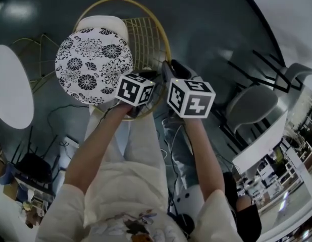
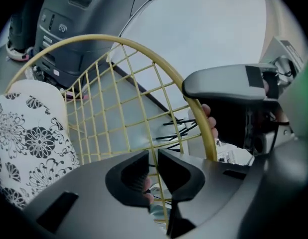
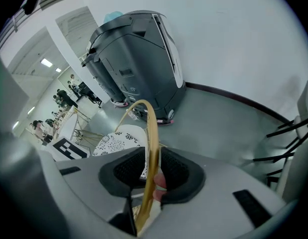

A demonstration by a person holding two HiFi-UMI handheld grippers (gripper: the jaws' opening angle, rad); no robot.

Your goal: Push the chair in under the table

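Your left gripper [image 2: 153, 156] has its jaws standing a narrow way apart, with one thin yellow wire [image 2: 153, 167] of the chair's mesh back running up through the gap. The pads do not look pressed on it. Your right gripper [image 3: 154, 153] is just to its right, and its jaws are closed on the rim [image 3: 151, 128], the thick gold tube that arches over the top of the chair's back; the tube fills the space between the ribbed pads.

From your head view, the white round table [image 1: 12, 92] sits far left. The chair [image 1: 146, 39] stands to its right and apart from it, and its seat is out in the open, not under the tabletop. A round cushion [image 1: 93, 64] with a black-and-white flower print lies on the seat, toward the table side. The mesh back curves round the cushion's right side, and both your grippers meet it at its near right part, side by side, with your forearms reaching down to them. Further right, well apart from all this, grey chairs [image 1: 252, 105] with dark legs stand on the grey floor.

Both gripper views show a large dark grey machine [image 3: 134, 59] beyond the chair, against the pale wall.
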